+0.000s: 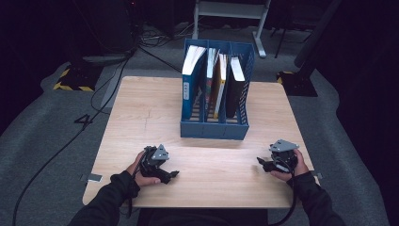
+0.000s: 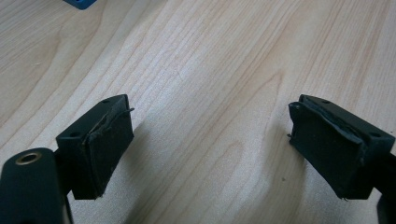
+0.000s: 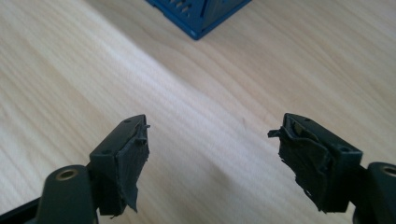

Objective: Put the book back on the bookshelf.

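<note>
A blue file rack [image 1: 215,123] holding upright books [image 1: 217,80] stood at the table's [image 1: 141,108] middle, untouched. Nearer the person, the left gripper [image 1: 173,174] and right gripper [image 1: 260,161] rested apart, fingers wide, holding nothing; work seemingly unstarted or finished.

Overhead light brightens the counter [image 1: 155,108] while the surroundings fall to near black. Both gripper views show soft focus, and the fingers [image 2: 100,144] cast faint shadows.
</note>
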The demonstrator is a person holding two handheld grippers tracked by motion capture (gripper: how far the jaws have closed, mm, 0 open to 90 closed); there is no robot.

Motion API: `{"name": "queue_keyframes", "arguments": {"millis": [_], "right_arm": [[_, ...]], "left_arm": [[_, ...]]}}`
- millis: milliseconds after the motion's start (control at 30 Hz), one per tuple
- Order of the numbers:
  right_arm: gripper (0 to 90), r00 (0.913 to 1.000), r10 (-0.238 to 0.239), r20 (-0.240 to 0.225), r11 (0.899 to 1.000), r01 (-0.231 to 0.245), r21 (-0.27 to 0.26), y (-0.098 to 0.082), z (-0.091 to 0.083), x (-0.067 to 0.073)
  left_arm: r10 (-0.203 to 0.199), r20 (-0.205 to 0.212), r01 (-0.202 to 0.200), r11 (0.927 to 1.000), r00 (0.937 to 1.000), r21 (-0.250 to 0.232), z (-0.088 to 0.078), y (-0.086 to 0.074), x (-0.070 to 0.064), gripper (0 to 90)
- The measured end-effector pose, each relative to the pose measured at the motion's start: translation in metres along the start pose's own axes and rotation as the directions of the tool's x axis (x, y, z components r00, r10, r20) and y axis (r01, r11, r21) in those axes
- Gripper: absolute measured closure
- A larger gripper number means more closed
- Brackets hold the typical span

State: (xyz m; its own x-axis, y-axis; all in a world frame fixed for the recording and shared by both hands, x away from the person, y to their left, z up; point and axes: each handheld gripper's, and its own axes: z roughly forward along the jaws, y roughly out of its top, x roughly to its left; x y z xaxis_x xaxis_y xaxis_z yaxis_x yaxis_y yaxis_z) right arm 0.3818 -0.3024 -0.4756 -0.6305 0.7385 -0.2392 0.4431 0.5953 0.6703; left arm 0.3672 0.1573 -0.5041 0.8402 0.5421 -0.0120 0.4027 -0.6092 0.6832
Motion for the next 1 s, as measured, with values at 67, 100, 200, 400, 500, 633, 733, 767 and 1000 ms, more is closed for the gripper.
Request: {"name": "queue_keyframes", "arguments": {"millis": [67, 100, 200, 400, 500, 633, 733, 767, 1000], "right_arm": [[24.3, 1.0, -0.002, 0.008, 1.0, 0.002, -0.005, -0.011, -0.003, 0.0], [24.7, 0.9998, -0.004, 0.019, 1.0, 0.004, -0.025, -0.015, -0.005, 0.001], [24.6, 0.9999, 0.014, -0.003, 0.999, -0.015, -0.045, -0.022, -0.01, 0.0], [24.2, 0.9955, 0.087, -0.036, 0.994, -0.09, -0.065, -0.044, -0.016, -0.007], [24.2, 0.992, 0.115, -0.052, 0.991, -0.119, -0.069, -0.054, -0.019, -0.011], [24.2, 0.9822, 0.175, -0.069, 0.981, -0.18, -0.072, -0.067, -0.02, -0.016], [23.5, 0.977, 0.198, -0.08, 0.977, -0.203, -0.069, -0.073, -0.023, -0.019], [21.7, 0.9703, 0.222, -0.097, 0.972, -0.228, -0.057, -0.075, -0.024, -0.022], [20.5, 0.9656, 0.245, -0.088, 0.967, -0.249, -0.05, -0.077, -0.025, -0.023]], "left_arm": [[0.0, 0.0, 0.0, 1.0, 1.0, 0.0, 0.0, 0.0, 0.0, 13.1], [0.0, 0.0, 0.0, 1.0, 1.0, 0.0, 0.0, 0.0, 0.0, 13.1], [0.0, 0.0, 0.0, 1.0, 1.0, 0.0, 0.0, 0.0, 0.0, 13.1], [0.0, 0.0, 0.0, 1.0, 1.0, 0.0, 0.0, 0.0, 0.0, 13.1], [0.0, 0.0, 0.0, 1.0, 1.0, 0.0, 0.0, 0.0, 0.0, 13.1], [0.0, 0.0, 0.0, 1.0, 1.0, 0.0, 0.0, 0.0, 0.0, 13.1], [0.0, 0.0, 0.0, 1.0, 1.0, 0.0, 0.0, 0.0, 0.0, 13.0], [0.0, 0.0, 0.0, 1.0, 1.0, 0.0, 0.0, 0.0, 0.0, 13.0], [0.0, 0.0, 0.0, 1.0, 1.0, 0.0, 0.0, 0.0, 0.0, 13.0]]}}
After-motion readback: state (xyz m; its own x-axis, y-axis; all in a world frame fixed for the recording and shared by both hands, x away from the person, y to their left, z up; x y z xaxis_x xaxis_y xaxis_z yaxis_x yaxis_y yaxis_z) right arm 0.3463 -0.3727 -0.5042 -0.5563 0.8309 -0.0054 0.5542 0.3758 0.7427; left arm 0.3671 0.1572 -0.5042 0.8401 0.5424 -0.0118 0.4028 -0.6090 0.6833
